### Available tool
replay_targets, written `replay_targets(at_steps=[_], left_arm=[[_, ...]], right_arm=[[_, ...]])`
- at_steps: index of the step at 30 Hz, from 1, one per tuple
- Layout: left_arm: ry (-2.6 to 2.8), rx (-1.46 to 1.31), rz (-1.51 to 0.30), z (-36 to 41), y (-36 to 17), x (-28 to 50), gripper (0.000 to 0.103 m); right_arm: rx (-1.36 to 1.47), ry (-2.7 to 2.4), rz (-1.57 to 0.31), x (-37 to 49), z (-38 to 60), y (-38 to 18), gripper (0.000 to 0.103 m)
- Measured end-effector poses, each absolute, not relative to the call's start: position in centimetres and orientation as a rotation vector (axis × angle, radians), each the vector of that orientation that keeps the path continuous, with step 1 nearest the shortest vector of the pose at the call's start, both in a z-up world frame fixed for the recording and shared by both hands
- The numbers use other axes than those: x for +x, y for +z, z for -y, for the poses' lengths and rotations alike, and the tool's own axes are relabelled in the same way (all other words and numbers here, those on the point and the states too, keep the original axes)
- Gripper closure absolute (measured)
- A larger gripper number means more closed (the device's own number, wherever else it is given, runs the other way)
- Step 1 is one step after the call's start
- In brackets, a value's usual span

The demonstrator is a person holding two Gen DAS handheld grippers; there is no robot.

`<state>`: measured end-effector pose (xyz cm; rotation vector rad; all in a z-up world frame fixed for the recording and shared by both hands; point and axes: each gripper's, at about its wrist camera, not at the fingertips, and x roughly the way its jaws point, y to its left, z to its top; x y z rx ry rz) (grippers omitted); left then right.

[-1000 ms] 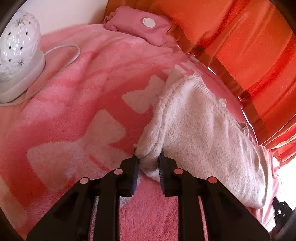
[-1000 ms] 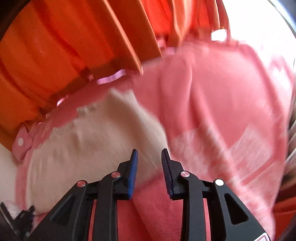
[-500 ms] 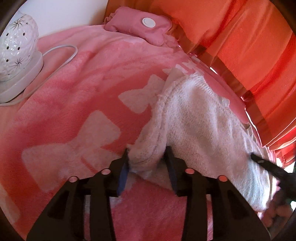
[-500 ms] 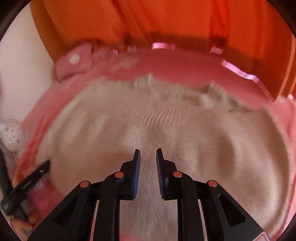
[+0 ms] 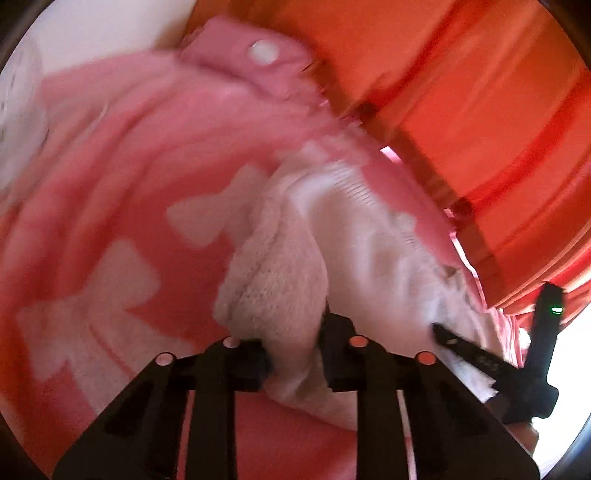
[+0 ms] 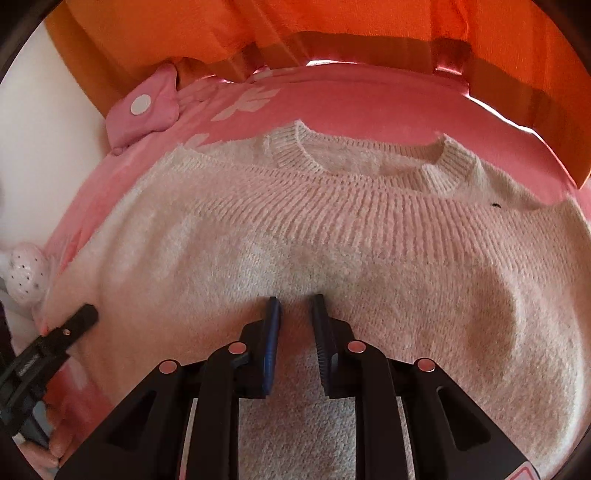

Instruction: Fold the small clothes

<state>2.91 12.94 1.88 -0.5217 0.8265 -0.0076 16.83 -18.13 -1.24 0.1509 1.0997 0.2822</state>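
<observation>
While the orange curtain (image 6: 332,22) fills the whole band from ten to two o'clock of the right wrist view, a pink blanket (image 6: 369,99) with pale bow shapes spreads below it as the surface under everything else. On that blanket lies the white knitted sweater (image 6: 332,229), spread flat with its ribbed neckline toward twelve o'clock and its body covering the middle of the view from nine to three. A small pink pillow (image 6: 147,107) with a white round button sits at ten o'clock, just beside the curtain's lower edge, apart from the sweater. A white perforated lamp (image 6: 24,269) shows at nine o'clock at the blanket's edge.

From the left wrist view, which is blurred, the sweater's side edge is bunched up and raised off the blanket toward the centre. The left gripper (image 5: 293,354) at six o'clock has its tongs fairly wide and a thick fold of that knit fills the gap between them, gripped on both sides. The right gripper (image 6: 294,325) at six o'clock rests low over the sweater's lower middle, its tongs narrow, with knit in the slim gap; whether they pinch it I cannot tell.
</observation>
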Motion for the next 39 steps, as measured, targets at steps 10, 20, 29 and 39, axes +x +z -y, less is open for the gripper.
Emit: replay_targets(at_steps=[10,20,29,39], left_arm=[[-0.375,-0.316,-0.593,2.5,14.2,0.9,0.087],[-0.468,-0.054,-0.858,17.7,1.8,0.7,0.079],[-0.363,0.042,-0.740,12.7,5.2,-3.6,0.017],[-0.172,0.023,-0.932,8.8,0.1,0.1,0.051]], right_arm=[[0.665,0.091,-0.905,13.5,32.3,3.1,0.072],[0.848,-0.108,-0.859,7.8,44.0,1.8,0.058],[0.894,0.202,-0.943,9.5,40.2,1.3,0.036],[0.804,0.256,-0.983,11.8,36.3,0.9,0.084]])
